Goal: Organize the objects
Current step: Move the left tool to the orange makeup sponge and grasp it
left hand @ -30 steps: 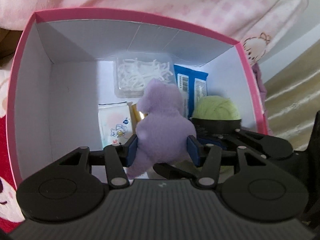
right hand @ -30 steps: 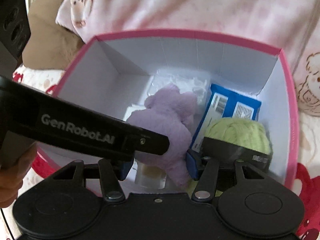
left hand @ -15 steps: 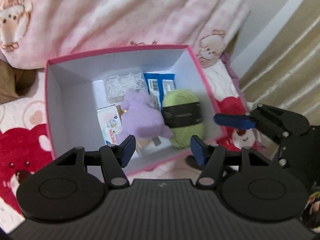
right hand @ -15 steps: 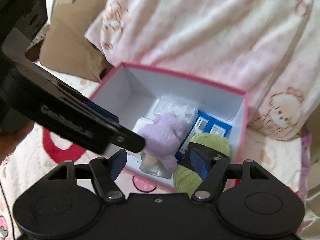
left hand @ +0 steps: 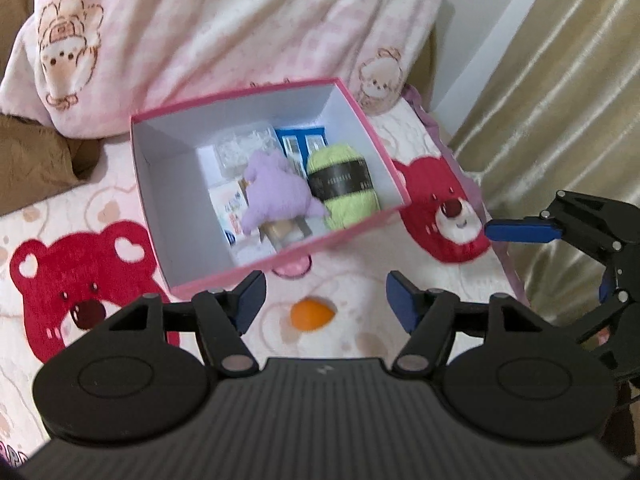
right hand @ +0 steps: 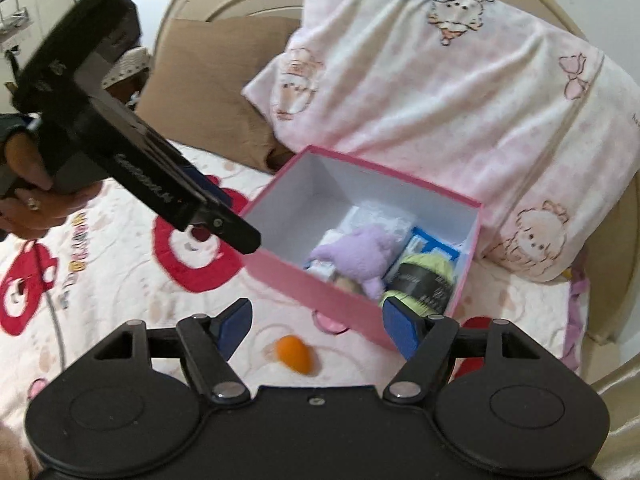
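1. Since the earlier frames, the purple plush toy (left hand: 276,192) and green yarn ball (left hand: 344,190) lie released in the pink box (left hand: 360,108); both grippers have lifted clear.
2. We note the left gripper (left hand: 325,300) and right gripper (right hand: 316,326) are empty, jaws just opening.
3. We next target the orange object (right hand: 295,353) on the blanket (right hand: 120,280), descending squarely over it.

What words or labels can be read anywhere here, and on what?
None reads clearly.
White print on the left hand-held gripper, its empty jaws just opening: blurred.
Print on the black band of the green yarn: too small.
Labels on the blue packet: too small.
Orange letters on the bedspread: blurred.
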The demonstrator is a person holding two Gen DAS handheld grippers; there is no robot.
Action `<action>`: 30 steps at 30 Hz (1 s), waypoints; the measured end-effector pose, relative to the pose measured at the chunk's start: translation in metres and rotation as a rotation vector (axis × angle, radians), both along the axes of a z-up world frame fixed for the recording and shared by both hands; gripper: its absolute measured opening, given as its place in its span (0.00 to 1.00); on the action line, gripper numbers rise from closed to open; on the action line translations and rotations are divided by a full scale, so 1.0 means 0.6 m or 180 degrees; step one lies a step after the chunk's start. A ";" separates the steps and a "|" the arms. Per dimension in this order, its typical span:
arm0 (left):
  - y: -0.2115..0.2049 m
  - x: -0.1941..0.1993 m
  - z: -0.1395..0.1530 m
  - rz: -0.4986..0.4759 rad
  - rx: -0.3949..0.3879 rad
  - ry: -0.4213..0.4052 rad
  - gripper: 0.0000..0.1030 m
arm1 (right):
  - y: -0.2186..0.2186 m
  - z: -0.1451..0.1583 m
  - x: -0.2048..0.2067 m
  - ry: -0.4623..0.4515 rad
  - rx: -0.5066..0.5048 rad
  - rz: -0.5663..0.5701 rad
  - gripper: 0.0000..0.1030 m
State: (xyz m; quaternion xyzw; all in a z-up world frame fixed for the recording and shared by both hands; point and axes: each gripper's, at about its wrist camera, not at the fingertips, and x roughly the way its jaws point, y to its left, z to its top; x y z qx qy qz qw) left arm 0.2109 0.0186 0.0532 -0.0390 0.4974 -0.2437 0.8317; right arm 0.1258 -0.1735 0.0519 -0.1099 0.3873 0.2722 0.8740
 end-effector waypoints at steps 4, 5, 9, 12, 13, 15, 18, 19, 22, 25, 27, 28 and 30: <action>0.004 -0.031 -0.016 -0.0052 0.0038 -0.0018 0.64 | -0.004 -0.016 -0.027 0.0071 0.0164 0.0028 0.77; 0.005 -0.036 -0.020 -0.0067 0.0052 -0.0027 0.64 | -0.004 -0.022 -0.032 0.0079 0.0187 0.0032 0.78; 0.009 -0.050 -0.045 -0.0046 0.0075 -0.0062 0.65 | -0.006 -0.060 -0.036 0.0163 0.0264 -0.0040 0.78; 0.012 -0.052 -0.071 0.0003 0.0053 -0.0060 0.65 | -0.013 -0.097 -0.029 0.0297 0.0401 -0.0155 0.78; 0.012 -0.051 -0.081 0.0012 0.0058 -0.0054 0.65 | -0.015 -0.109 -0.027 0.0314 0.0427 -0.0175 0.78; 0.011 -0.050 -0.101 0.0036 0.0077 -0.0044 0.65 | -0.016 -0.133 -0.025 0.0329 0.0452 -0.0202 0.78; 0.009 -0.046 -0.129 0.0080 0.0055 -0.0021 0.65 | -0.013 -0.171 -0.020 0.0421 0.0507 -0.0245 0.78; 0.008 -0.045 -0.139 0.0084 0.0041 -0.0011 0.65 | -0.010 -0.183 -0.018 0.0448 0.0519 -0.0254 0.78; 0.004 -0.042 -0.165 0.0110 -0.0007 -0.0031 0.65 | 0.001 -0.212 -0.010 0.0495 0.0512 -0.0261 0.78; -0.006 -0.039 -0.193 0.0097 -0.0036 -0.0023 0.65 | 0.013 -0.232 0.003 0.0549 0.0483 -0.0241 0.78; -0.014 -0.036 -0.208 0.0085 -0.0015 -0.0032 0.65 | 0.016 -0.244 0.013 0.0587 0.0485 -0.0246 0.78; -0.019 -0.034 -0.218 0.0075 -0.0017 -0.0044 0.65 | 0.017 -0.251 0.020 0.0615 0.0484 -0.0250 0.78; -0.027 -0.029 -0.233 0.0090 -0.0038 -0.0059 0.64 | 0.022 -0.265 0.032 0.0650 0.0477 -0.0276 0.78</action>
